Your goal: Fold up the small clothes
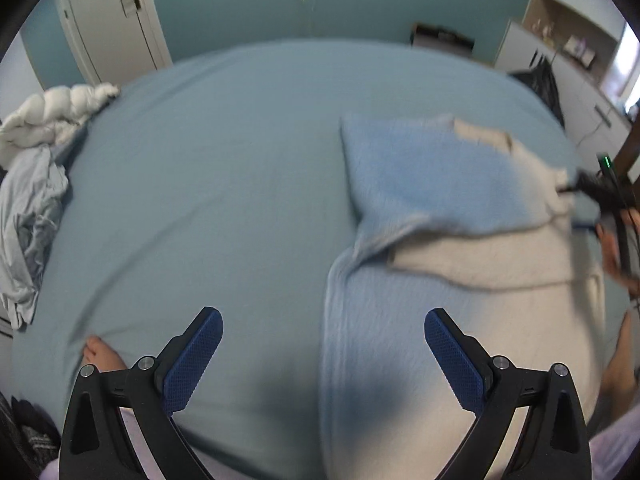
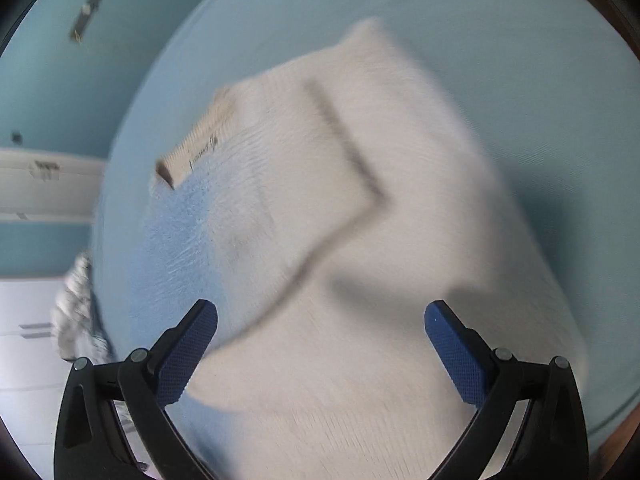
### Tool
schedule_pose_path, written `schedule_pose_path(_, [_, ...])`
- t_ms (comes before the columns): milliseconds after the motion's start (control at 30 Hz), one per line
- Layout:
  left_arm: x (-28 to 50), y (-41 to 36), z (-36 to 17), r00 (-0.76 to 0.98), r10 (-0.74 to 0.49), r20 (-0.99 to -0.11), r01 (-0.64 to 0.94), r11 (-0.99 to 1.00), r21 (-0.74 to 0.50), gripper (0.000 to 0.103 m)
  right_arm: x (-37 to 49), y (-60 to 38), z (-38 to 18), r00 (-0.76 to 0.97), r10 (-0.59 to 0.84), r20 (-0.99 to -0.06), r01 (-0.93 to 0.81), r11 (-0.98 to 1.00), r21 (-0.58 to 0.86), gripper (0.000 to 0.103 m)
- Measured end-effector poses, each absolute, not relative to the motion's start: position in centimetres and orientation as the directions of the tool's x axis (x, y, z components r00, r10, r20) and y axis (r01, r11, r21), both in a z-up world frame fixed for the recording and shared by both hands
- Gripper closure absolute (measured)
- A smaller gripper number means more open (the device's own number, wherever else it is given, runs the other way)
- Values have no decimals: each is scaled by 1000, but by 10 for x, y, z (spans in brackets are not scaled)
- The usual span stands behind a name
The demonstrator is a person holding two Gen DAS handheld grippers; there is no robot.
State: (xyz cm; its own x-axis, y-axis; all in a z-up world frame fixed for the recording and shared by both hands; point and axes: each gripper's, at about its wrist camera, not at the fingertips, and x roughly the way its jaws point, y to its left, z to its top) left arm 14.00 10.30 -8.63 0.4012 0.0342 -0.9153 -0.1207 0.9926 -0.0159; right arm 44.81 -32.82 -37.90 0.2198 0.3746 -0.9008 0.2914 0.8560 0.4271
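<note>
Blue bed (image 1: 200, 180); sweater (image 2: 360, 260) beneath right hand-held gripper (image 2: 320, 344).

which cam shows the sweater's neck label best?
Right wrist. The tan neck label lies unobstructed at the sweater collar, though motion-blurred. Left wrist shows the sweater from farther away, with only a blurred tan patch at its far edge.

Left gripper (image 1: 323, 354) and right gripper (image 2: 321, 350) spread wide, seemingly empty

You get soft, even daylight with window glare at two o'clock in the left view, heavy motion blur on the sweater (image 2: 360, 208), and dark fisheye vignetting at the corners.
</note>
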Motion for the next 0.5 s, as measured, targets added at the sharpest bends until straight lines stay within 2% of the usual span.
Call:
schedule_pose_path(100, [135, 109, -90, 408, 30, -913, -118, 993, -20, 1, 486, -296, -396, 223, 225, -948, 296, 911, 286, 4])
schedule_pose_path(167, [136, 107, -90, 405, 8, -914, -97, 995, -34, 1, 495, -289, -406, 214, 135, -967, 358, 911, 206, 19])
schedule_pose_path(200, [134, 108, -89, 407, 5, -914, -89, 995, -34, 1, 495, -287, -408, 209, 63, -976, 409, 901, 146, 30])
schedule_pose_path(267, [131, 109, -90, 411, 16, -911, -84, 996, -20, 1, 491, -282, -402, 216, 1, -976, 459, 882, 103, 66])
schedule_pose_path(300, [130, 109, -89, 413, 21, -910, -82, 997, -14, 1, 491, -277, -394, 224, -5, -975, 462, 881, 102, 93])
schedule_pose_path(500, [129, 105, -87, 426, 16, -904, -97, 995, -28, 1, 472, -249, -294, 397, 83, -914, 327, 918, 225, 93])
